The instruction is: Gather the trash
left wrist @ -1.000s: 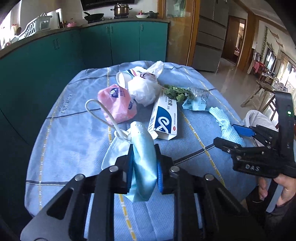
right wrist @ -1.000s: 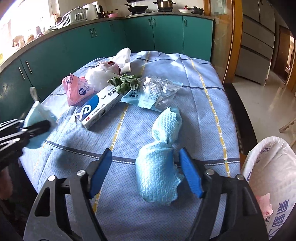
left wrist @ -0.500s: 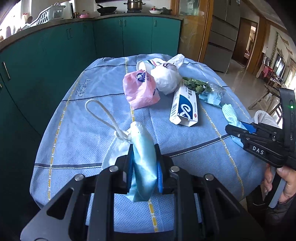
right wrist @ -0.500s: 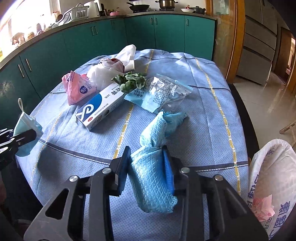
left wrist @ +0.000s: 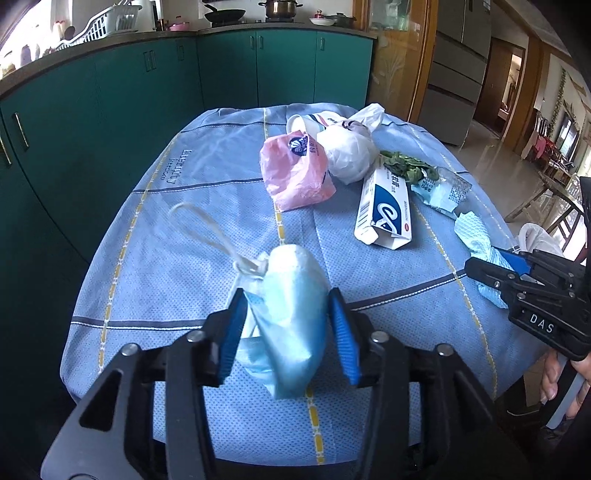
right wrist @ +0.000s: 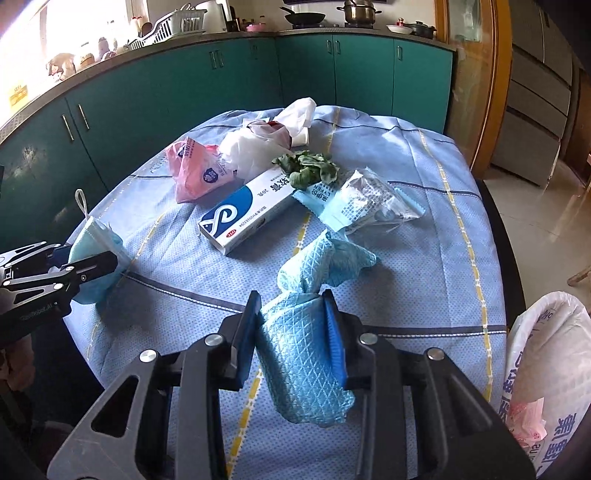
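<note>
Blue checked tablecloth (right wrist: 424,184), teal cabinets (right wrist: 332,74) behind; lower centre, left gripper (left wrist: 286,328) opening around pale blue face mask (left wrist: 291,317); right gripper (right wrist: 291,328) pinches blue waffle cloth (right wrist: 306,354).

bright daylight from the blown-out left window (right wrist: 74,33), fisheye-bent dark corners

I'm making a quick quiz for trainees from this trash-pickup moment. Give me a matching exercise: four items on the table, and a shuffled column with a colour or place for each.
Things:
1. face mask
2. textured cloth
3. tissue pack
4. toothpaste box

Descriptions:
A. pink, lying on the tablecloth
B. between the left jaws
C. white and blue carton, leaves at its far end
D. clamped in the right jaws

Pairs: 1-B, 2-D, 3-A, 4-C
</note>
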Tool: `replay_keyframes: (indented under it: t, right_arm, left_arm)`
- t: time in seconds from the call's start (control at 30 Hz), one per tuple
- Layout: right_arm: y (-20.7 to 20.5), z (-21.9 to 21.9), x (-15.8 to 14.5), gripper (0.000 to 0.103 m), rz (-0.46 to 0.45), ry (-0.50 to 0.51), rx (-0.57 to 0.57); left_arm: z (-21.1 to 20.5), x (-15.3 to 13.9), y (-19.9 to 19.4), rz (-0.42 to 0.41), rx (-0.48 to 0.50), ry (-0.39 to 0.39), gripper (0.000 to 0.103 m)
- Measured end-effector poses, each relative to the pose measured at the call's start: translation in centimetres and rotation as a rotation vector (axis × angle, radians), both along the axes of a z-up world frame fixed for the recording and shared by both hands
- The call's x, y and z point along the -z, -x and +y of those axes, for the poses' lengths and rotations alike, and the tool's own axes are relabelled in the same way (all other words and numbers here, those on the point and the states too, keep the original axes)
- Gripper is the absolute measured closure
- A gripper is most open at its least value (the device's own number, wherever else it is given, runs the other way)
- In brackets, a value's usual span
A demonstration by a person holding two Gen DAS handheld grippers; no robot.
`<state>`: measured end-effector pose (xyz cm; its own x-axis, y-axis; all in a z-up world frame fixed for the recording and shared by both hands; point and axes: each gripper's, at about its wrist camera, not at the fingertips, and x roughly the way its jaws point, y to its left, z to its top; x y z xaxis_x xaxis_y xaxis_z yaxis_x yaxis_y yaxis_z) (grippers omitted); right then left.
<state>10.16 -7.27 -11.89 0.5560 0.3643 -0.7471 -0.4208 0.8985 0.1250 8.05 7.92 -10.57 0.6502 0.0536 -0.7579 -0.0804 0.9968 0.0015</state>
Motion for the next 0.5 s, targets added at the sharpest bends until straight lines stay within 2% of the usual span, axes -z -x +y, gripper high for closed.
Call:
replay_keyframes:
  t: [0.07, 0.13, 0.2, 0.23, 0.33, 0.5]
  right_arm:
    - [0.0, -0.1, 0.1, 0.069, 0.001, 0.002, 0.008]
    - [0.0, -0.3, 0.1, 0.066, -0.002, 0.003, 0.017]
    - [0.0, -0.5, 0.1, 0.055, -0.007, 0.002, 0.030]
    - [0.0, -0.6, 0.1, 0.044, -0.016, 0.008, 0.045]
    - [-0.3, -0.9, 0.1, 0.031, -0.031, 0.026, 0.079]
    - [-1.2, -0.8, 0.9, 0.029, -0.010, 0.041, 0.100]
  left_arm:
    - [-0.1, -0.1, 0.1, -0.007, 0.005, -0.010, 0.050]
    - [-0.3, -0.2, 0.2, -0.015, 0.007, -0.018, 0.041]
    - [-0.4, -0.3, 0.2, -0.019, 0.008, -0.018, 0.037]
    - [-0.4, -0.3, 0.3, -0.019, 0.007, -0.018, 0.034]
    - [-0.3, -0.3, 0.3, -0.020, 0.004, -0.015, 0.030]
    - [-0.2, -0.4, 0.4, -0.021, -0.001, -0.011, 0.024]
